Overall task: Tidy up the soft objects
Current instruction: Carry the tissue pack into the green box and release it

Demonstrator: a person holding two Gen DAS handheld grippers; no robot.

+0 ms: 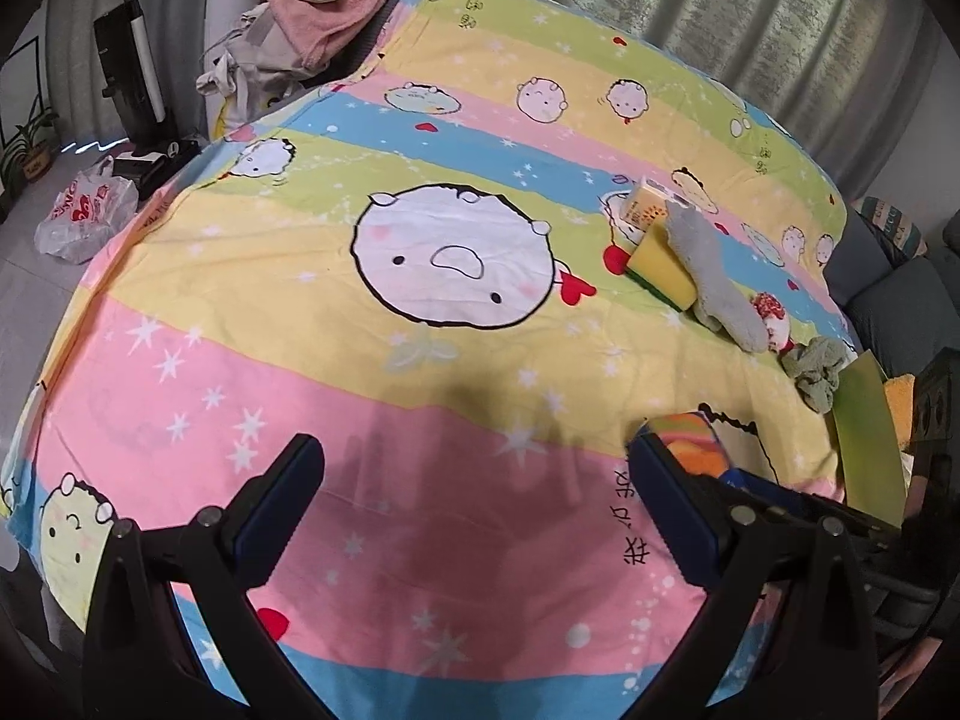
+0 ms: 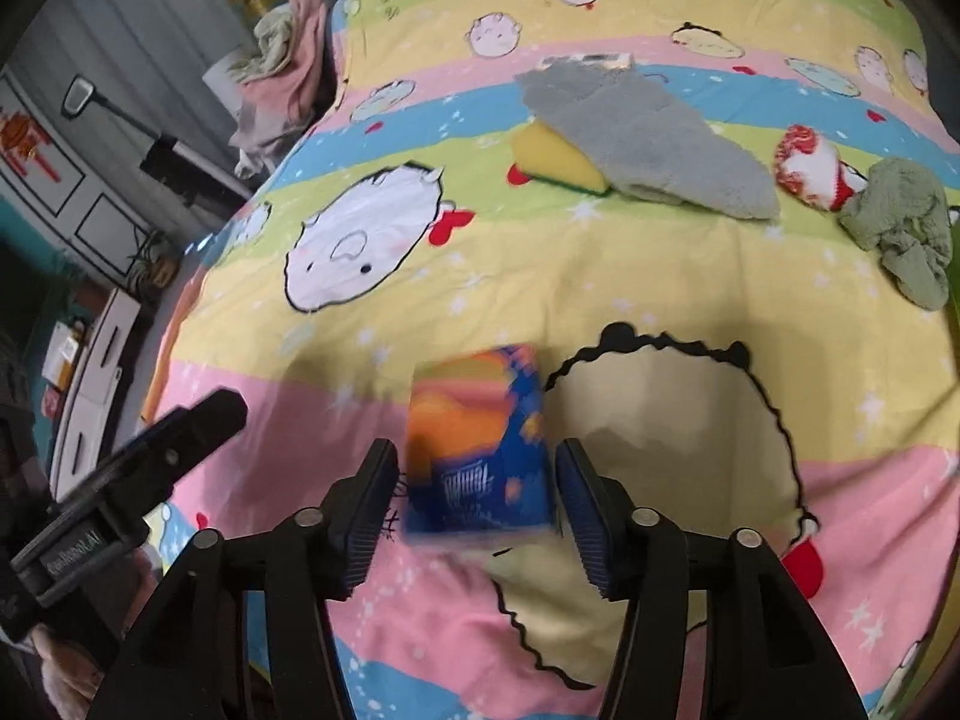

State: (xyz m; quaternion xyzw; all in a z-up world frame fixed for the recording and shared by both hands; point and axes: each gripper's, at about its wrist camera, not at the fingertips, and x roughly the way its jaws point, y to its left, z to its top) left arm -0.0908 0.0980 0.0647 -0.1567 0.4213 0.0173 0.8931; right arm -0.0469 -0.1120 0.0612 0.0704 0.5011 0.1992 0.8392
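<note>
A blue and orange tissue pack [image 2: 480, 450] sits between the fingers of my right gripper [image 2: 477, 504]; the pack is blurred and small gaps show on both sides, so I cannot tell if the jaws press it. The pack also shows in the left wrist view [image 1: 690, 438], behind my right finger. My left gripper [image 1: 474, 516] is open and empty over the pink stripe of the bedspread [image 1: 420, 360]. Farther off lie a yellow sponge [image 2: 561, 159], a grey fuzzy cloth [image 2: 648, 132] draped over it, a red and white sock ball [image 2: 810, 165] and a green crumpled cloth [image 2: 900, 228].
A yellow tissue pack [image 1: 645, 207] lies behind the sponge. A pile of pink and grey clothes [image 1: 324, 6] sits at the bed's far left corner. A plastic bag [image 1: 84, 216] and a vacuum [image 1: 135, 72] stand on the floor at left. A green sheet [image 1: 870, 438] is at right.
</note>
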